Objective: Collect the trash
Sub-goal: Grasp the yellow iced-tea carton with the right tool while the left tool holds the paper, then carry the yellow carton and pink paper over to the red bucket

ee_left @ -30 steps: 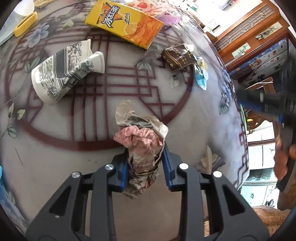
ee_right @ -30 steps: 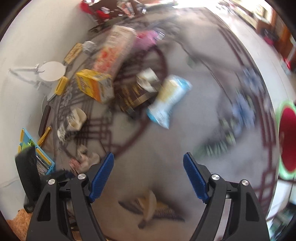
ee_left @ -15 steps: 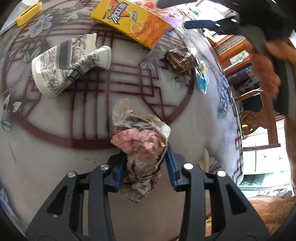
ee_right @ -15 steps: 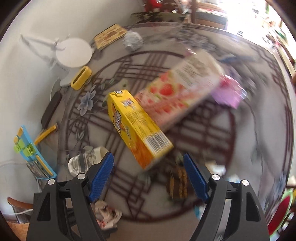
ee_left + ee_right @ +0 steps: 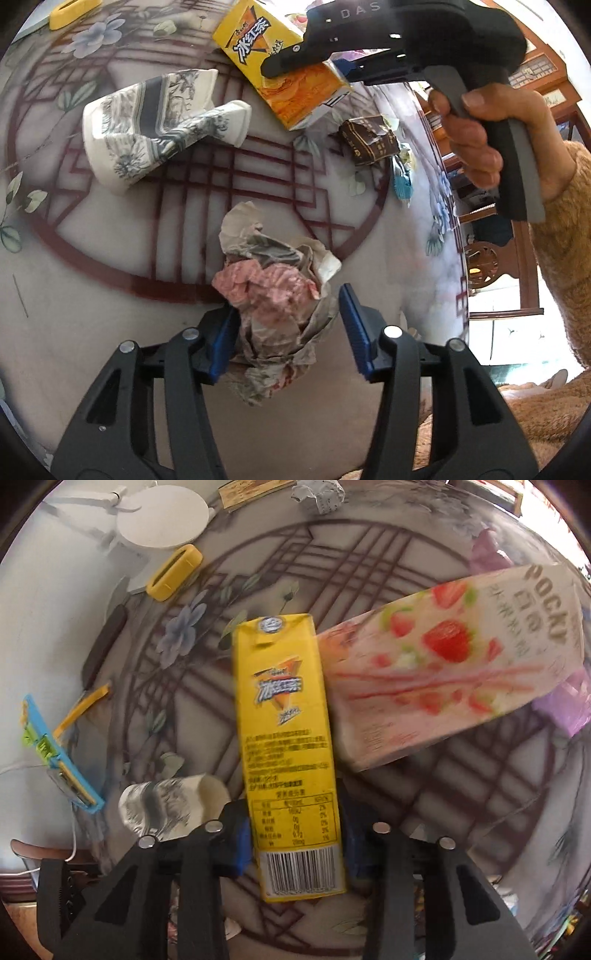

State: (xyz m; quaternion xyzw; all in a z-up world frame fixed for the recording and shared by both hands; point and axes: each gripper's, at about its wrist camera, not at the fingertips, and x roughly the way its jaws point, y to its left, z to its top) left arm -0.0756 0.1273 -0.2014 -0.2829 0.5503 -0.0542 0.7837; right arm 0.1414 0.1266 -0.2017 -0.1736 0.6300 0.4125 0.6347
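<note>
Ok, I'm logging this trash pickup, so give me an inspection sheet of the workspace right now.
Surface: round table with red lattice and flower print.
Job's things: crumpled paper wad; yellow drink carton; crushed paper cup; brown wrapper; strawberry snack box.
Clutter: yellow holder, blue clip tool.
Grippers: left gripper jaws have just been opening, right pad clear of the wad; right gripper has just closed on the carton.
Cables: white cord at the edge.
Surroundings: wooden furniture.
</note>
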